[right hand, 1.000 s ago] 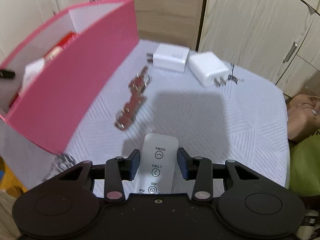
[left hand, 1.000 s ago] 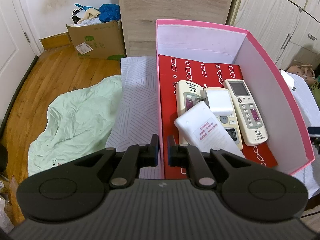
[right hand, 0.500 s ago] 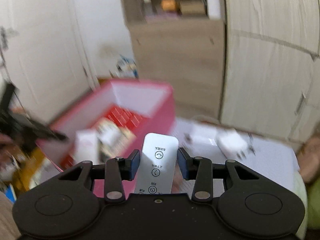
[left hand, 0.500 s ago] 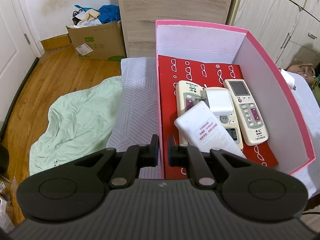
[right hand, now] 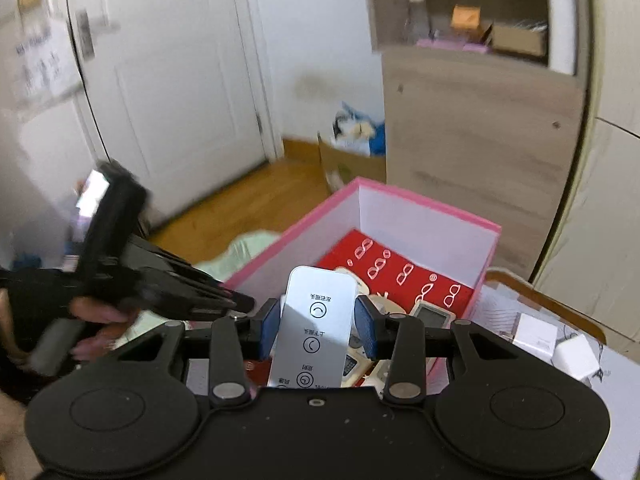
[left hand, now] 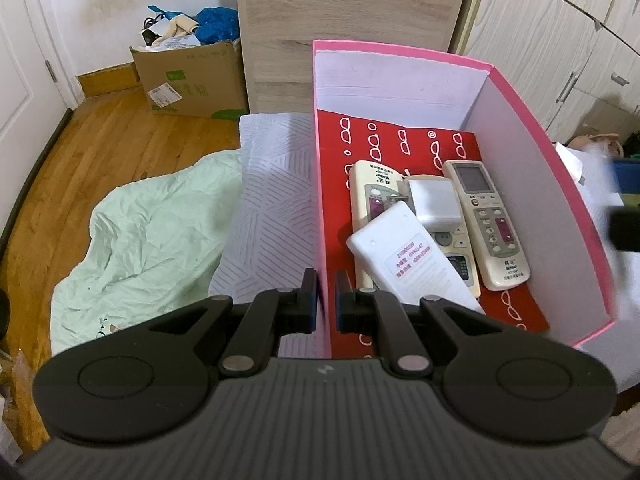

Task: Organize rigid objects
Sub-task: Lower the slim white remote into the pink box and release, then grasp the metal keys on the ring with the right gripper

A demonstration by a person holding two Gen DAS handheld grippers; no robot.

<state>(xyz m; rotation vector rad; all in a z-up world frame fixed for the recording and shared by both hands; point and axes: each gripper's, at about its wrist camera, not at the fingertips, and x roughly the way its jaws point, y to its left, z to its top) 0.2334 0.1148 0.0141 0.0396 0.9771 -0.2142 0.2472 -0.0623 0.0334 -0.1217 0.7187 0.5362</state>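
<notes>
A pink box [left hand: 400,50] with a red lining stands on the patterned tablecloth [left hand: 276,184]. Inside lie two beige remotes [left hand: 486,220], a white charger [left hand: 434,204] and a face-down white remote [left hand: 408,256]. My left gripper [left hand: 326,300] is shut on the box's left wall near its front corner. In the right wrist view my right gripper [right hand: 318,326] is shut on a slim white remote [right hand: 316,312], held above the near side of the pink box [right hand: 424,208]. A hand [right hand: 92,312] holds the left gripper at that view's left.
Two white chargers [right hand: 536,334] lie on the table right of the box. A green cloth [left hand: 140,232] is spread on the wooden floor, with a full cardboard box [left hand: 192,76] behind it. A wooden cabinet [left hand: 348,20] and wardrobe doors stand past the table.
My right gripper has risen and swung left with the slim remote, from low over the table beside the box to above the box. The left gripper has stayed still on the wall.
</notes>
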